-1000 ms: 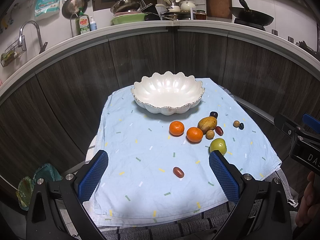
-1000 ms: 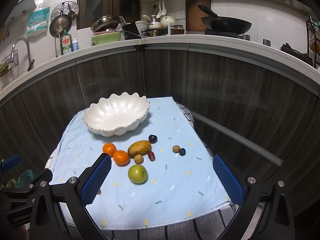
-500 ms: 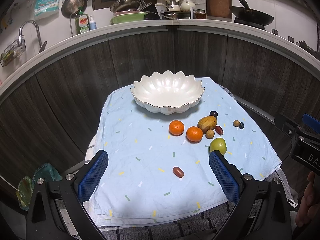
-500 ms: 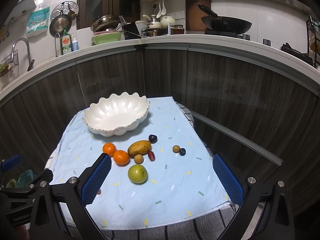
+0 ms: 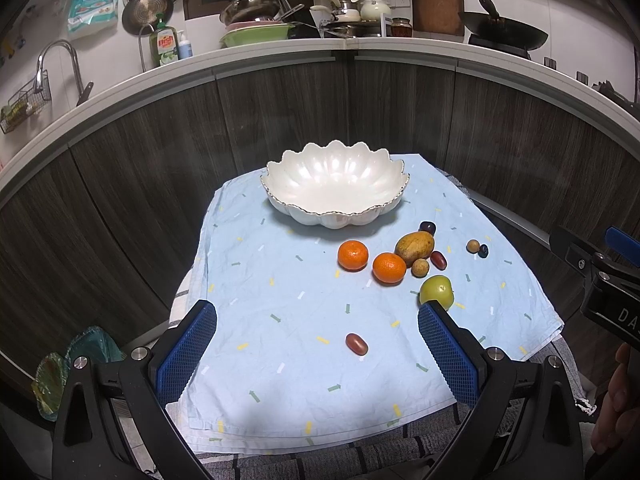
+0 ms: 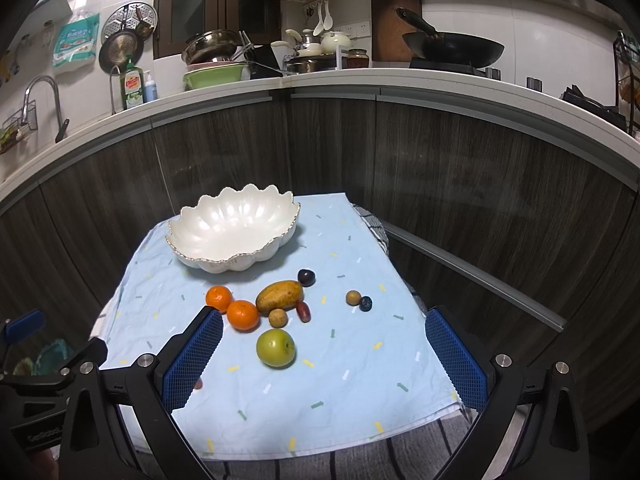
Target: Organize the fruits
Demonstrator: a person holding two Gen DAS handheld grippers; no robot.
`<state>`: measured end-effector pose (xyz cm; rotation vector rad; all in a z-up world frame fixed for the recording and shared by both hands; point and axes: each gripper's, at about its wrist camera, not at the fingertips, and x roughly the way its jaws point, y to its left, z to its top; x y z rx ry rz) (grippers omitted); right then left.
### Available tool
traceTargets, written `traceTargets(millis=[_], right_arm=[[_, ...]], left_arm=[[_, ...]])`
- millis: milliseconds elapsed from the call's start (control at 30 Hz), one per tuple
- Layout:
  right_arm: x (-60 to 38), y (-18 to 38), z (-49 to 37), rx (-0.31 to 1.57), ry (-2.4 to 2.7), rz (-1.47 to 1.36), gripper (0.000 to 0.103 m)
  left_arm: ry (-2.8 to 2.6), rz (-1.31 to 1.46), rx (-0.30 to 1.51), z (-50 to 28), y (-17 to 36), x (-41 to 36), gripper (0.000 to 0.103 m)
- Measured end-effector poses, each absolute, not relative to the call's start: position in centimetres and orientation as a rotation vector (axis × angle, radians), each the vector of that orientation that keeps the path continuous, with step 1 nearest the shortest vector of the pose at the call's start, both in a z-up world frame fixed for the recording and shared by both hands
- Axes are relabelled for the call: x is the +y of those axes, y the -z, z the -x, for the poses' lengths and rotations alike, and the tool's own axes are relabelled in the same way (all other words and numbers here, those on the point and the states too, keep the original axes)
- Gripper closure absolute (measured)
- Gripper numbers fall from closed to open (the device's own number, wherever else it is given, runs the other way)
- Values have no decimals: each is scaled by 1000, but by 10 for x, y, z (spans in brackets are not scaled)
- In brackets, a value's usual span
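Fruit lies loose on a blue cloth (image 5: 280, 304) near a white bowl (image 5: 335, 190).
Left gripper (image 5: 318, 350) and right gripper (image 6: 325, 354) hover at the near edge, jaws wide apart, empty.

White bowl (image 5: 336, 188), pale-blue confetti-flecked cloth (image 5: 280, 320), orange tangerines (image 5: 353, 255).

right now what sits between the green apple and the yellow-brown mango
One small round tan fruit sits between the green apple and the yellow-brown mango, clearest in the right wrist view.

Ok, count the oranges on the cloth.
2. One orange lies in front of the white bowl; the other orange lies right of it, beside the mango. None looks hidden.
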<state>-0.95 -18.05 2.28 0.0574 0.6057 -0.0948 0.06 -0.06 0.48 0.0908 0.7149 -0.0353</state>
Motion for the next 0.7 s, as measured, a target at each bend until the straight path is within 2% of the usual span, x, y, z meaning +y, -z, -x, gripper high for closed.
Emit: traceTargets(millis=[700], right_arm=[[-181,-23,9,609,94,-58,0]], left_arm=[[32,-80,718,-3,1,-1,0]])
